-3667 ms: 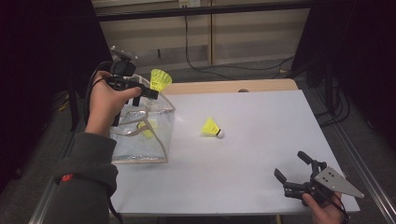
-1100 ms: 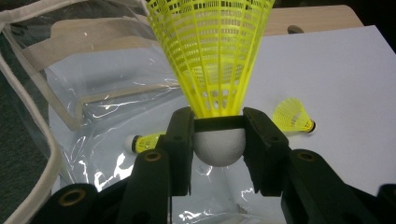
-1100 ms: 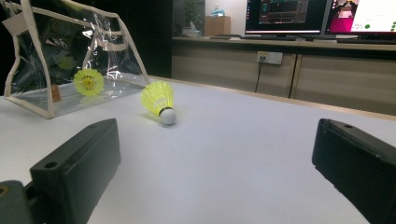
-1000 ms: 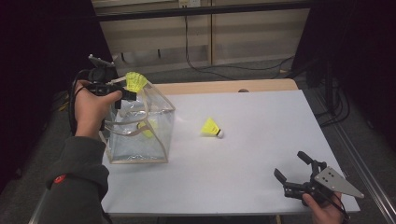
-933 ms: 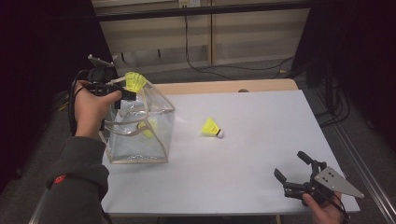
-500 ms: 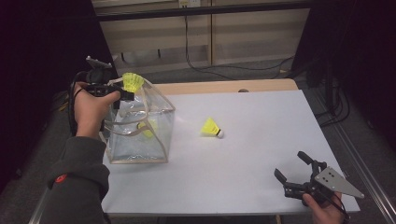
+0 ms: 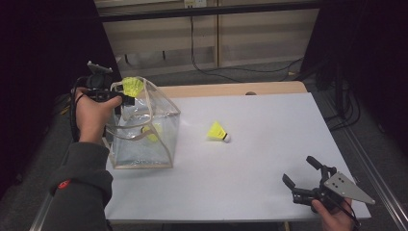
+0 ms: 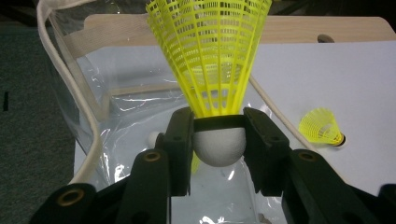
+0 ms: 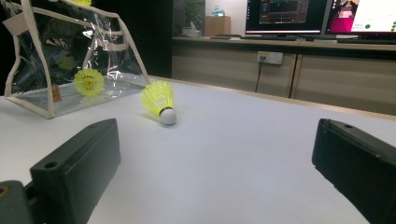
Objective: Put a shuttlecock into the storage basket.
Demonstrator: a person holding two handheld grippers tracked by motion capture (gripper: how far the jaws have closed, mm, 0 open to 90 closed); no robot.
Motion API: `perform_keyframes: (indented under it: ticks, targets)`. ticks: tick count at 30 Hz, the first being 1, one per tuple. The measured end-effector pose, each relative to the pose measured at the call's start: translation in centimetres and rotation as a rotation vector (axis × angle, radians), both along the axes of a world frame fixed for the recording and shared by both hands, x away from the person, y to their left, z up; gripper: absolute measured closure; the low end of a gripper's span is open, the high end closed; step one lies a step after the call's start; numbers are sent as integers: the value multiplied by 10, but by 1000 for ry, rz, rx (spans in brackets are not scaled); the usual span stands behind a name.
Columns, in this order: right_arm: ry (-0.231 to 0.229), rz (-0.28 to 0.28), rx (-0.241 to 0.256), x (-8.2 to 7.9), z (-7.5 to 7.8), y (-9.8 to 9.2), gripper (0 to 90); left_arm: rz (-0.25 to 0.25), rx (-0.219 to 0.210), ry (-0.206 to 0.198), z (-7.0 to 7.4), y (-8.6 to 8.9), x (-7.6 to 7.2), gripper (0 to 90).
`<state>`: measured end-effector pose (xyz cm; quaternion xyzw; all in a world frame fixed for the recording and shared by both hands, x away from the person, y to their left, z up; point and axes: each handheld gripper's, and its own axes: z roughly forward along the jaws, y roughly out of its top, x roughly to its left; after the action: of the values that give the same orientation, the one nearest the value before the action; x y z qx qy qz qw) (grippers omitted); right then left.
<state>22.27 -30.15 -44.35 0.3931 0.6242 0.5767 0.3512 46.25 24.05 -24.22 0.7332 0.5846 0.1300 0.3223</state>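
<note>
Left gripper view: we see our left gripper (image 8: 219, 140) clamped on a yellow shuttlecock (image 8: 210, 60) above the clear bag (image 8: 130, 116), skirt top cropped; our right gripper (image 7: 300, 185) gapes empty.

The high view looks forward and down from above the person's near edge, taking in the whole white desk (image 7: 269, 125) from some way off. The left gripper view rides close behind the left tongs (image 8: 219, 135) at the far left corner and faces across the desk toward the right edge; the right gripper view sits low by the near right corner, just above the surface, facing the far left corner. All three share the lone shuttlecock (image 7: 217, 131) lying mid-desk and the clear bag (image 7: 144, 130) beside it.
</note>
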Motion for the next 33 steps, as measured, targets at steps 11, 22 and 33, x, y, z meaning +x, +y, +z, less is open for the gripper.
perform_keyframes:
  ticks: [11, 22, 33]
  targets:
    - [-2, 0, 3, 0, 0, 0, 10, 35, 19, -2, -7, 2, 3, 644]
    - [3, 5, -1, -1, 0, 1, 13, 47, 26, -8, -14, 3, 8, 645]
    - [-1, -2, -2, -1, 0, 0, 13, 48, 40, -7, -20, 0, 15, 645]
